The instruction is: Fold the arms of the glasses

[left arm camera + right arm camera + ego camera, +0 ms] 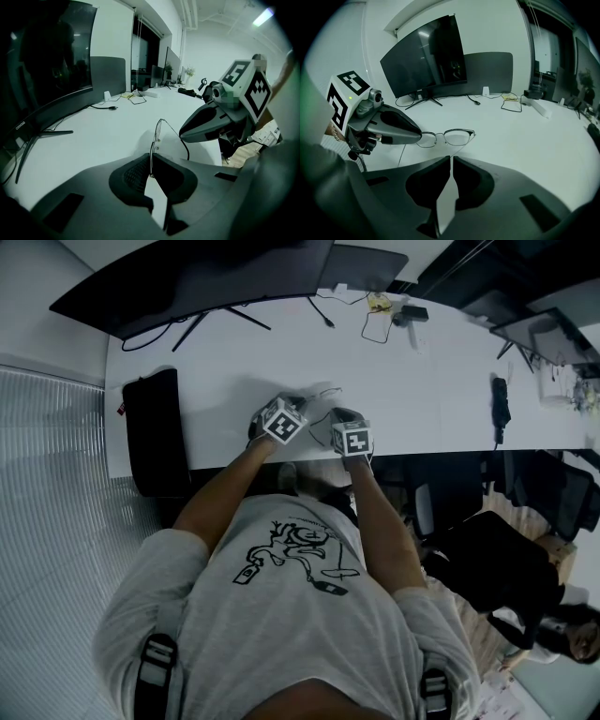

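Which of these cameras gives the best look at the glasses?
The right gripper view: the glasses face it, both lenses showing, one end in the left gripper. The left gripper view sees them edge-on between its jaws. The head view shows only a faint wire outline.

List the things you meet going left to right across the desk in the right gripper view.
left gripper → glasses → black cable loop → long white block
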The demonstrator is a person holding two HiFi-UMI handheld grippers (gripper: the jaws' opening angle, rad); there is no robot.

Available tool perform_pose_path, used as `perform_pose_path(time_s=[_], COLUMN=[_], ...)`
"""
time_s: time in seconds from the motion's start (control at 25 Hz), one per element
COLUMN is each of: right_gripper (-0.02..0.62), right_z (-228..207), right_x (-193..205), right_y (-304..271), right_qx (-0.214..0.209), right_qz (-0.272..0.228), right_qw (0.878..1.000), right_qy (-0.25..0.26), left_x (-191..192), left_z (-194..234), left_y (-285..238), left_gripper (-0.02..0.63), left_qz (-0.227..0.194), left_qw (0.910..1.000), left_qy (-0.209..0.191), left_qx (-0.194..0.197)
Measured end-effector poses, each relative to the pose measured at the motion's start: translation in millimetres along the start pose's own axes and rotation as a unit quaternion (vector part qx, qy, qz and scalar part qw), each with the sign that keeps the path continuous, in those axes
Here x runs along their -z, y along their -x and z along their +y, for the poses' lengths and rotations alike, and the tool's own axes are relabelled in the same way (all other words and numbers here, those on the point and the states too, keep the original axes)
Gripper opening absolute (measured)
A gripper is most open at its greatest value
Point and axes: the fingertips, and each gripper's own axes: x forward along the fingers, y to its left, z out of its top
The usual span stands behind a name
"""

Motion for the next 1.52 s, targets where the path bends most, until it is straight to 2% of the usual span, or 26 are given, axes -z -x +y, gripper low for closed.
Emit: perform_pose_path(time_s=[0.24,0.52,1.0,1.2,1.36,1.52], right_gripper=[0.029,0.029,0.029,0.029,0.029,0.029], right_z=[5,0,2,10,4,7], right_x=[19,6,6,19,8,3], right_y=[-2,5,5,-1,5,14], right_qx=[-0.01,0.013,0.015,-0.006,0.013,0.011], right_qz=[0.031,0.016,0.018,0.035,0.014,-0.002], right_qw=[0.999,1.0,1.0,0.999,1.0,1.0], right_qy=[-0.027,0.004,0.014,-0.013,0.006,0.007], left_x=[-1,-1,0,1,1,-1], left_z=[-7,-18,-29,-30,-26,-15], left_y=[0,3,7,9,10,11], left_gripper=[0.035,0.035,0.035,0.035,0.035,0.035], left_qz=[-0.005,-0.004,-0.005,-0.006,-0.007,-0.008], left_qw=[0.9999,0.9998,0.9994,0.9993,0.9995,0.9999], left_qy=[-0.006,-0.013,-0.022,-0.023,-0.019,-0.009], left_qx=[0.006,0.015,0.027,0.027,0.023,0.009])
